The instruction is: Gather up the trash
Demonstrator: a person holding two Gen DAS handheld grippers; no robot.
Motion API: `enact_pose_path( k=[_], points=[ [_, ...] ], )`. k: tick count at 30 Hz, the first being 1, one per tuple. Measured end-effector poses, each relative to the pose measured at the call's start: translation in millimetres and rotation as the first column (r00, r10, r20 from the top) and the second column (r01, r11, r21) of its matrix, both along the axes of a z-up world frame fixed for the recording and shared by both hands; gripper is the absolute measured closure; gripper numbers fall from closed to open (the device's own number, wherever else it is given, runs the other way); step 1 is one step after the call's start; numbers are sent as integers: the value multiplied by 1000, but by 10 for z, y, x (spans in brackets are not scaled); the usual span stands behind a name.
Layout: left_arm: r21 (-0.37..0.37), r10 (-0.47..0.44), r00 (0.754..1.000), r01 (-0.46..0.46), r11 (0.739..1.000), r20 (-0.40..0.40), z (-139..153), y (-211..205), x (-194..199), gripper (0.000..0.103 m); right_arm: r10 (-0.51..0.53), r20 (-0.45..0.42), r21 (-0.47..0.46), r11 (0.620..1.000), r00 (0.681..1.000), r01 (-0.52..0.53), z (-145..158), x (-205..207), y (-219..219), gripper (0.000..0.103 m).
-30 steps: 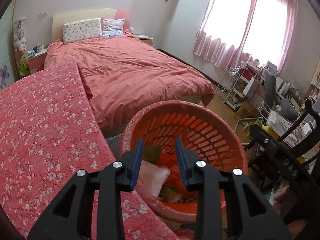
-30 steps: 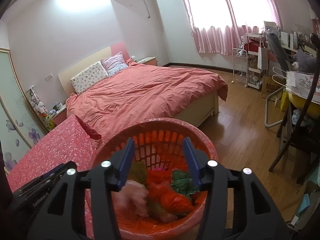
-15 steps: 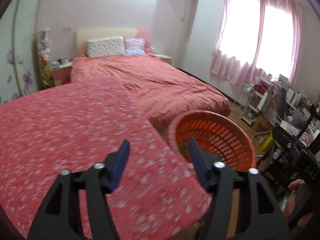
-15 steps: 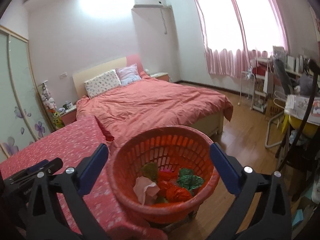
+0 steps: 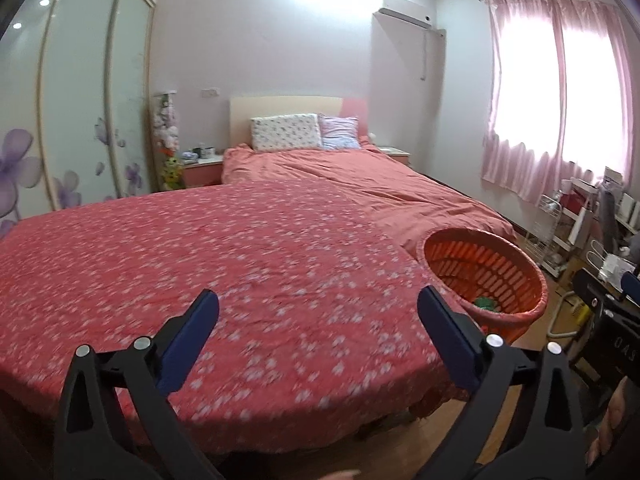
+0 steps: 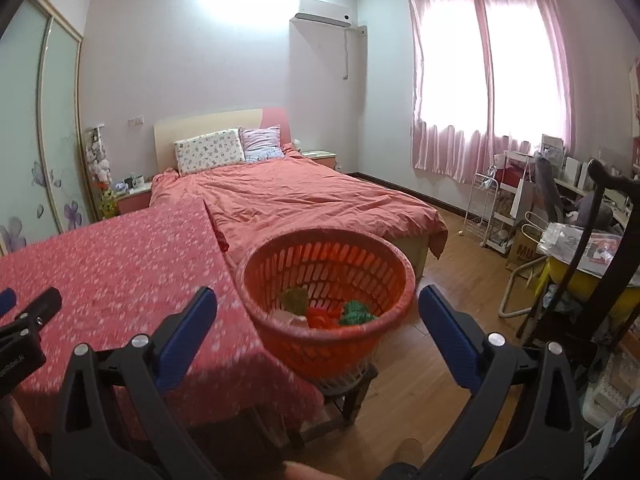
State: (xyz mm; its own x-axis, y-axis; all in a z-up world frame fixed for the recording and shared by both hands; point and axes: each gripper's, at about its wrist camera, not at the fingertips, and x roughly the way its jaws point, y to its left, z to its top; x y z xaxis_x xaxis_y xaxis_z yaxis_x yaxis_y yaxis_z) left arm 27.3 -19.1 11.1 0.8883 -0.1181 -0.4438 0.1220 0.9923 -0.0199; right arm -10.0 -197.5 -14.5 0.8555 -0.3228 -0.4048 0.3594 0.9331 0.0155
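The bed (image 6: 304, 196) occupies the far middle of the room, covered by a wrinkled salmon-pink duvet, with two rectangular pillows (image 6: 210, 155) against a pale flat headboard. Pink gathered curtains (image 6: 484, 92) hang at the bright window on the right.

The worktop (image 5: 224, 280) fills the near left, draped in a red cloth printed with small white flowers; the cloth hangs over the near edge.

The laundry-style basket (image 6: 330, 296) is round, orange-red plastic with slotted walls and a rolled rim. It stands just beside the right edge of the worktop, raised on a low dark wooden stool (image 6: 348, 396) on the wood plank floor.

The trash (image 6: 320, 312) lies in the bottom of the basket: crumpled pieces in green, orange-red and pale pink, touching each other. In the left wrist view only a green scrap shows past the rim.

The left gripper (image 5: 318, 320) hangs over the near part of the worktop. Its jaws have just been opening and stand spread wide, with nothing between the blue pads.

The right gripper (image 6: 318, 320) is near the basket, jaws likewise fully spread and empty, framing the basket without touching it.
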Motion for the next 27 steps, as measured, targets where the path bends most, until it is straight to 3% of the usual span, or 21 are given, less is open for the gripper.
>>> enact_pose_path(
  k=[8,27],
  points=[
    [-15,58,998,-58,998,-12,-120,123,-243,2,2,-18,-52,999,1000,-3,-35,-197,232,4],
    [-38,106,993,-108,993,-47,-243,199,-487,2,-20,-89,-40,999,996,17,-199,-264,303,4]
  ],
)
